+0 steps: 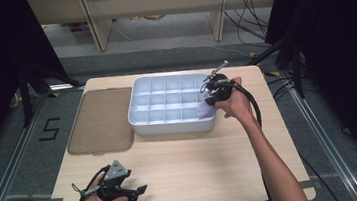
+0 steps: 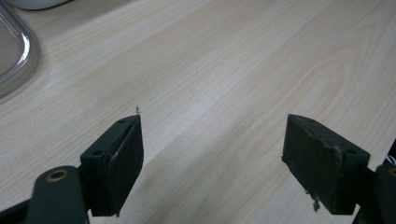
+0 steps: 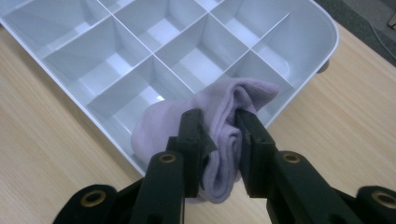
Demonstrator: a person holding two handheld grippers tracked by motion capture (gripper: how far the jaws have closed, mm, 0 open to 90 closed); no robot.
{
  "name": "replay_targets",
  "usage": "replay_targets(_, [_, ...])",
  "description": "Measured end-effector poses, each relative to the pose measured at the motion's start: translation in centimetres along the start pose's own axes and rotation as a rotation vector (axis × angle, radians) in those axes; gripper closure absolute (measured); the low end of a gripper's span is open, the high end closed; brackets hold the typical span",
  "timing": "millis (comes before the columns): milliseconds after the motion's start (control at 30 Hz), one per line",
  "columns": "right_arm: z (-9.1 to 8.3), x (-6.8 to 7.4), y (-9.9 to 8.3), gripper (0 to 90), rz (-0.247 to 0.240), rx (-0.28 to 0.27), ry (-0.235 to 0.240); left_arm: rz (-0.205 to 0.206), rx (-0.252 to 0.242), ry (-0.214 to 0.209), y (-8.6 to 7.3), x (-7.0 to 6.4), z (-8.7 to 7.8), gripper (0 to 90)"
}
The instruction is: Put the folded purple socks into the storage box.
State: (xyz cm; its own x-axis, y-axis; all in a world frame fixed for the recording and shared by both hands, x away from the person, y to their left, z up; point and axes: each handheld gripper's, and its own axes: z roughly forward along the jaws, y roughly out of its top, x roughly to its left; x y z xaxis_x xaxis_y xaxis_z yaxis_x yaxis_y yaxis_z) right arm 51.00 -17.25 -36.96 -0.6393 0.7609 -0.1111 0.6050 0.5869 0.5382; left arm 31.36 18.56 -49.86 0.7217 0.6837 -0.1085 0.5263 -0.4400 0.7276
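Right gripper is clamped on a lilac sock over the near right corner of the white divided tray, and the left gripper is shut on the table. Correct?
Not quite: the left gripper is open, its jaws wide apart over bare table, as the left gripper view shows. The rest holds.
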Motion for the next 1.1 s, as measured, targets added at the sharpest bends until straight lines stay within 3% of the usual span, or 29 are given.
replay_targets(67, [0.2, -0.1, 0.0, 73.5, -0.012, 0.005, -0.003, -0.018, 0.0, 0.004, 0.0, -0.1, 0.0, 20.1])
replay_targets(167, [0.5, -0.1, 0.0, 73.6, -0.006, 0.027, -0.015, 0.016, 0.012, 0.009, 0.0, 0.1, -0.1, 20.1])
replay_targets(300, [1.4, -0.1, -0.1, 73.5, -0.015, 0.059, -0.036, 0.024, 0.018, 0.007, 0.0, 0.0, -0.2, 20.1])
replay_targets(333, [1.6, -0.1, -0.1, 73.5, -0.014, 0.071, -0.037, 0.005, 0.002, 0.008, 0.0, -0.1, 0.0, 20.1])
replay_targets(400, [1.9, 0.1, -0.2, 73.5, -0.012, 0.083, -0.04, 0.004, 0.004, 0.009, 0.0, -0.1, 0.0, 20.1])
replay_targets(767, [3.3, 0.5, -0.1, 73.4, -0.06, 0.123, -0.076, 0.006, 0.022, 0.011, -0.1, -0.2, 0.0, 20.1])
replay_targets(833, [3.6, 0.7, -0.2, 73.2, -0.068, 0.124, -0.074, 0.022, 0.029, 0.014, -0.1, -0.1, -0.1, 20.2])
replay_targets(1100, [4.4, 1.1, -0.1, 72.8, -0.09, 0.142, -0.076, 0.015, 0.028, 0.014, -0.1, -0.2, 0.0, 20.1])
